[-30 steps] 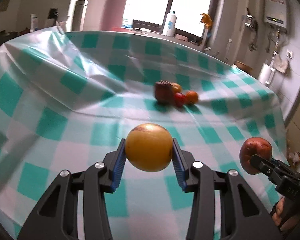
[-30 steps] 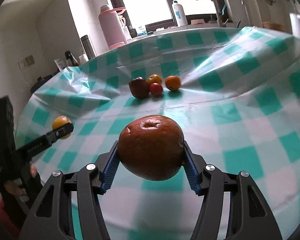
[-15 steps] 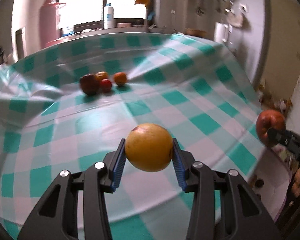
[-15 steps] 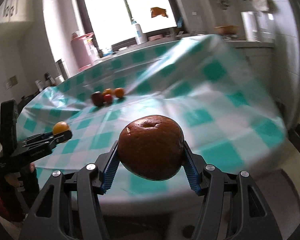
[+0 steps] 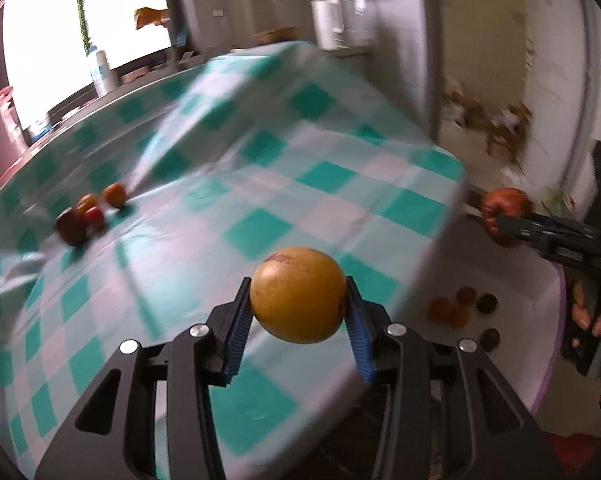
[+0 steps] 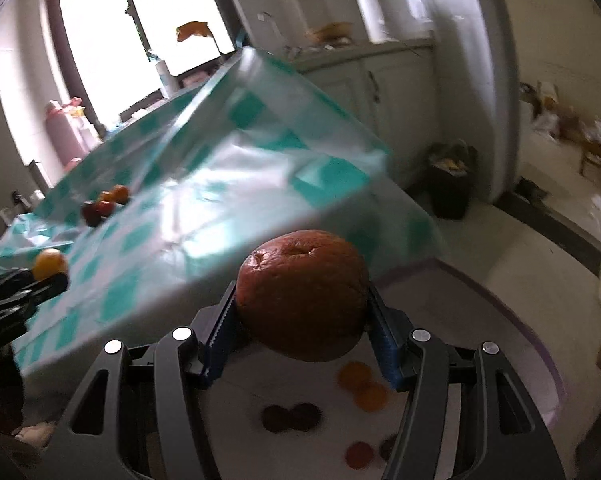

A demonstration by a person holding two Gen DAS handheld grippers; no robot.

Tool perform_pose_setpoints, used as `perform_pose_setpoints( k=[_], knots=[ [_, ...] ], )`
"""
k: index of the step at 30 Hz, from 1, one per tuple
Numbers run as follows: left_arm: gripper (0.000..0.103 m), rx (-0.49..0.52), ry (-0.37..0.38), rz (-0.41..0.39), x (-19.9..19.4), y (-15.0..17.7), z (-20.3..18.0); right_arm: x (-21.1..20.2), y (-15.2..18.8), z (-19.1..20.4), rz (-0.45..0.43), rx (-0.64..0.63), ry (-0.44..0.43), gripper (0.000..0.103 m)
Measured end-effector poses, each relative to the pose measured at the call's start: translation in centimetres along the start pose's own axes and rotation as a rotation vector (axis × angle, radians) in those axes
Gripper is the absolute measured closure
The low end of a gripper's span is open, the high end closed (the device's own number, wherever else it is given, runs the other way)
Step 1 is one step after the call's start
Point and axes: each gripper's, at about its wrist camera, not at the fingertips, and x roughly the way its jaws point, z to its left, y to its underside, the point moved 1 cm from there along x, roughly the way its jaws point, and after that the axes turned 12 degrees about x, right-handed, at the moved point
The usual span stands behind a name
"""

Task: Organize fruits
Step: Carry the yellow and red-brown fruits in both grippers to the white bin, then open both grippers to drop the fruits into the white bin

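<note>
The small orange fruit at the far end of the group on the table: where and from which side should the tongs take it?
Grip the small orange fruit across its round middle, coming from its far, open side or from above. The yellow-orange fruit and the red fruit crowd its near side, so pads there would bump them. Both tongs are full now, so this is only a judgement.

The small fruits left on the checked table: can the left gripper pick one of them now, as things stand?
Probably not yet. The left gripper is already shut on a yellow-orange fruit, so its jaws are full. The small fruits lie far across the checked table; nothing stands between, but the load must go first.
</note>
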Motion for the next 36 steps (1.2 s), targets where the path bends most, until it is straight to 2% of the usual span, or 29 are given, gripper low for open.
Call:
perform_pose_setpoints(
  k=[2, 5, 11, 14, 19, 24, 36],
  knots=[
    [0.059, 0.069, 0.031, -0.004, 0.2, -0.8, -2.4, 0.8, 0.3, -1.2, 0.025, 0.017, 0.043, 0.044],
    [0.059, 0.195, 0.116, -0.005, 0.9, -1.7, -6.9, 2.3, 0.7, -2.8, 0.072, 0.056, 0.094, 0.044],
    [0.059, 0.329, 0.251, 0.088, 4.3, -1.1, -13.2, 5.9, 1.9, -5.0, 0.198, 0.04, 0.205, 0.044],
    [0.059, 0.381, 0.299, 0.181, 7.9, -0.3, -15.6, 8.4, 2.4, -6.1, 0.264, 0.013, 0.261, 0.044],
    [0.059, 0.374, 0.392, 0.348, 13.9, 1.3, -17.7, 10.9, 3.5, -7.3, 0.344, -0.033, 0.319, 0.044],
    [0.059, 0.427, 0.42, 0.425, 17.6, 3.0, -20.6, 12.4, 3.8, -7.7, 0.354, -0.052, 0.327, 0.044],
    [0.059, 0.493, 0.422, 0.459, 18.7, 5.3, -22.4, 15.8, 4.5, -7.7, 0.369, -0.057, 0.329, 0.044]
  ],
)
